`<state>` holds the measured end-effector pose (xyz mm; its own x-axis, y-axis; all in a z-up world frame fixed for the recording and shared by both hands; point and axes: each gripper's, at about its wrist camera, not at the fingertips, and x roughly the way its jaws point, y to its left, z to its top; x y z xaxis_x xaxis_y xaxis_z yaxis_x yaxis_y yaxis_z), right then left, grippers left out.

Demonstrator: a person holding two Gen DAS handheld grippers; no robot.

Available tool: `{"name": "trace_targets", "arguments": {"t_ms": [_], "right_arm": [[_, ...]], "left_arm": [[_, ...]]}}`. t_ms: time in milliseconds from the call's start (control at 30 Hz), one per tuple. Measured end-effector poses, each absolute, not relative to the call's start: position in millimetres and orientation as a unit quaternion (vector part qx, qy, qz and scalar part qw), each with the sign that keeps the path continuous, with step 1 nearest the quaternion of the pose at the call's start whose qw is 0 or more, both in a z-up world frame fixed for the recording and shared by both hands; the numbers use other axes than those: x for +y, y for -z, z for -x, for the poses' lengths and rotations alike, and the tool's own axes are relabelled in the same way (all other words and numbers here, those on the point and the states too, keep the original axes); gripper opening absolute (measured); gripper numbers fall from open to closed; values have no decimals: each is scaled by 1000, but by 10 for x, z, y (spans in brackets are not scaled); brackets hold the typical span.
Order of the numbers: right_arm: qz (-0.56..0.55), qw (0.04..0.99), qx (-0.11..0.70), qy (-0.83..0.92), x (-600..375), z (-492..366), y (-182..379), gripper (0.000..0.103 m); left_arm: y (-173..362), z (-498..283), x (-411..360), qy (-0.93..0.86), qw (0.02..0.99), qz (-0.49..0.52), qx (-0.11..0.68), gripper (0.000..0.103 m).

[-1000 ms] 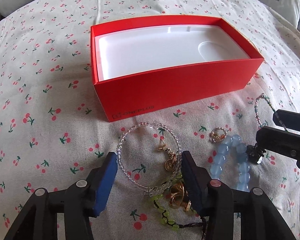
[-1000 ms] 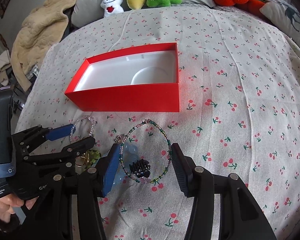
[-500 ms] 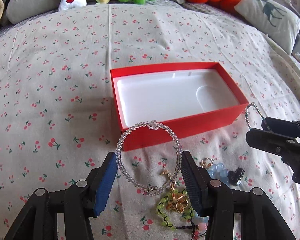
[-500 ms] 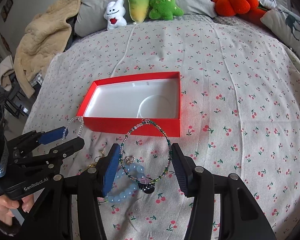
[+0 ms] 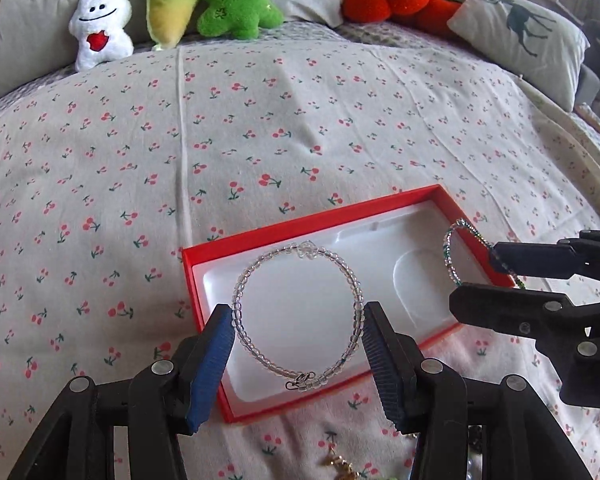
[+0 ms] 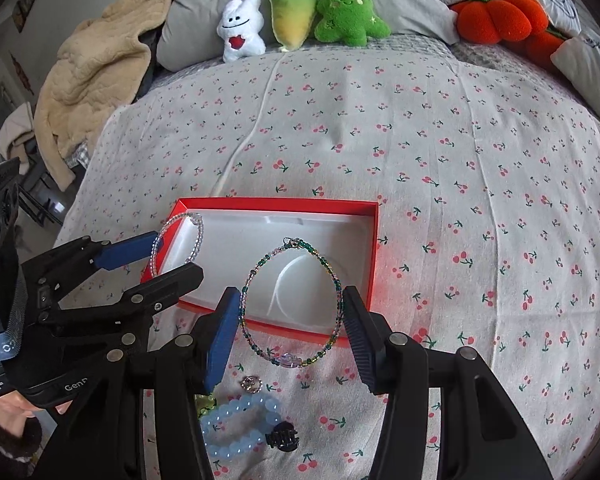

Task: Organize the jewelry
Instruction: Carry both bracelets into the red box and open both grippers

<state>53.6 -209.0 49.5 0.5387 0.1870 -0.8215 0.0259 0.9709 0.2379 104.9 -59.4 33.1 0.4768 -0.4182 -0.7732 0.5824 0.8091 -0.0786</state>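
The left gripper (image 5: pixel 298 344) holds a clear bracelet (image 5: pixel 296 312) stretched between its jaws above the red box (image 5: pixel 204 280); the right gripper (image 6: pixel 292 324) likewise holds a green beaded bracelet (image 6: pixel 290 306). Released off-centre, either could spring onto the bed (image 6: pixel 420 140).

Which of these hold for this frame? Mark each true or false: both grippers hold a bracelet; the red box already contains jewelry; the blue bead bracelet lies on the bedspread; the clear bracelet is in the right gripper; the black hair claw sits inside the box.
1. Both grippers hold a bracelet. True: the left gripper holds the clear bead bracelet, the right gripper the green bead bracelet.
2. The red box already contains jewelry. False: its white tray is bare.
3. The blue bead bracelet lies on the bedspread. True.
4. The clear bracelet is in the right gripper. False: the left holds it.
5. The black hair claw sits inside the box. False: it lies on the bedspread.
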Motion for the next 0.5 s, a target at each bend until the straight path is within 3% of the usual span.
{"name": "trace_targets", "arguments": {"t_ms": [100,200,500], "right_arm": [[-106,869,481,-46,-2094,-594,-454,54],[-101,868,485,-47,-2091,-633,-415,54],[-112,865,487,-45,-2139,-705,-374,55]], "left_arm": [[-285,-1114,-639,294,855,-102,415,57],[-276,-1120,-666,301,854,-104,410,67],[-294,-1001,-614,303,852,-124,409,74]]}}
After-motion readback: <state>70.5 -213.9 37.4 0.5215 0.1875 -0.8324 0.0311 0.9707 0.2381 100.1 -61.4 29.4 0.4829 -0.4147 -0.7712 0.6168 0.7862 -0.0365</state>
